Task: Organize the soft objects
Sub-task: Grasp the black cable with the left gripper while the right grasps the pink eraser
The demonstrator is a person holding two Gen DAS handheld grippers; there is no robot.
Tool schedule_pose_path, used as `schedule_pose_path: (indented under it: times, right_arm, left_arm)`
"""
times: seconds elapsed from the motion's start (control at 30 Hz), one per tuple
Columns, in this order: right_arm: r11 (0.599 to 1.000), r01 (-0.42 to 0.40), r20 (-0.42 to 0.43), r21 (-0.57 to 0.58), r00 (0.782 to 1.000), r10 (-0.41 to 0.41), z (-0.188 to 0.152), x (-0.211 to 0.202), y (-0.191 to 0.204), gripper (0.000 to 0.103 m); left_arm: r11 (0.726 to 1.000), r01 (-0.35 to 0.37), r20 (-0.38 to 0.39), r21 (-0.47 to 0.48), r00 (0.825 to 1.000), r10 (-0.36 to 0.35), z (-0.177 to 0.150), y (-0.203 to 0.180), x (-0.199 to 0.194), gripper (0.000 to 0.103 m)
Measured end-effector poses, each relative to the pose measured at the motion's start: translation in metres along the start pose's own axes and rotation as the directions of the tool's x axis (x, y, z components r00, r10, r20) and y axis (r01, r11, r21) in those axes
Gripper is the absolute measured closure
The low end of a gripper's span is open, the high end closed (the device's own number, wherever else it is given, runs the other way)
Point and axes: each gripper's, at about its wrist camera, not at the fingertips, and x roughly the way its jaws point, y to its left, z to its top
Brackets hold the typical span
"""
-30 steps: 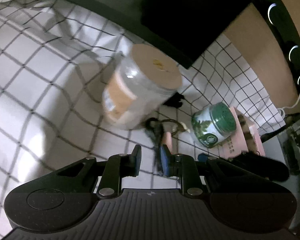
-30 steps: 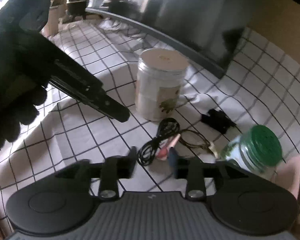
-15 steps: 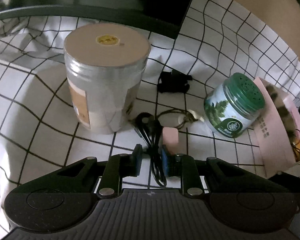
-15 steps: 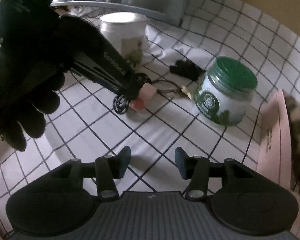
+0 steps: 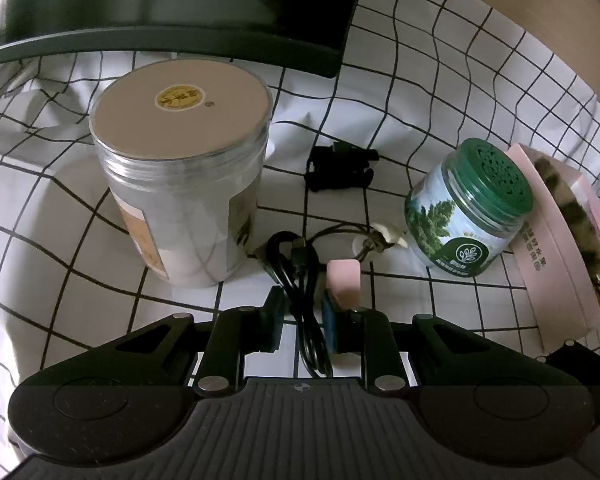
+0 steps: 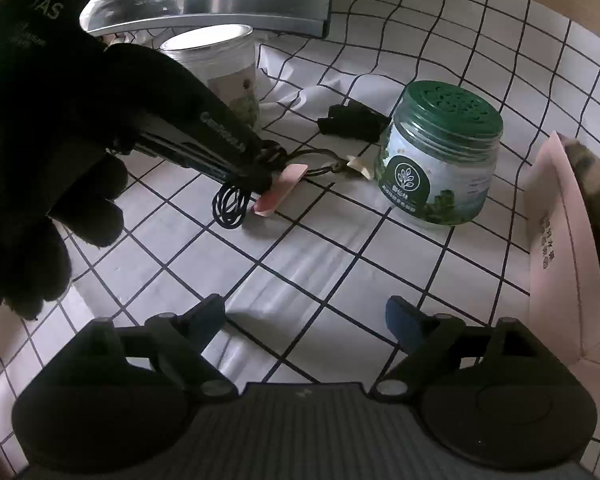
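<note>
L gripper (image 5: 302,316) jaws narrow, clamped on coiled black cable (image 5: 296,264) lying on checked cloth (image 5: 80,300), just beside pink eraser-like block (image 5: 343,282). R gripper (image 6: 304,316) jaws opening, nothing btwn them. Glove (image 6: 40,208) shows "JAS". Green-lid jar (image 6: 440,160): leaf logo, text too small. Pink box (image 6: 556,248) print unreadable.

Since a second ago the left gripper (image 5: 302,316) has swung across the checked cloth (image 5: 420,92) until the large jar (image 5: 180,172) stands upright at far left, and its nearly shut jaws now straddle the coiled black cable (image 5: 296,264). The right gripper (image 6: 306,316) has drawn back from that cable toward the green-lidded jar (image 6: 440,152); its empty jaws are opening wide.
</note>
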Motion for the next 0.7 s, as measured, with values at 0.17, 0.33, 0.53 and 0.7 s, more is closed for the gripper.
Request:
schedule_pose_path:
  times: [0.17, 0.33, 0.53, 0.7]
  right_arm:
    - [1.000, -0.014, -0.007, -0.009, 1.000, 0.014, -0.001, 0.001, 0.003, 0.003]
    - [1.000, -0.005, -0.028, -0.002, 1.000, 0.005, 0.000, 0.002, 0.008, 0.000]
    - [1.000, -0.019, -0.084, -0.016, 0.996, 0.017, 0.010, 0.005, 0.010, 0.003]
    - [0.999, -0.039, -0.020, -0.014, 0.999, 0.039, 0.031, 0.003, 0.019, 0.023]
  left_arm:
    - [1.000, 0.012, 0.005, 0.027, 1.000, -0.012, -0.002, 0.003, -0.001, 0.085]
    - [0.999, 0.023, 0.002, -0.024, 1.000, -0.023, -0.009, 0.021, -0.011, 0.086]
    - [1.000, -0.004, -0.001, -0.003, 1.000, 0.004, -0.024, 0.030, -0.026, 0.086]
    - [0.999, -0.039, 0.003, -0.012, 0.999, 0.039, -0.035, 0.043, -0.038, 0.086]
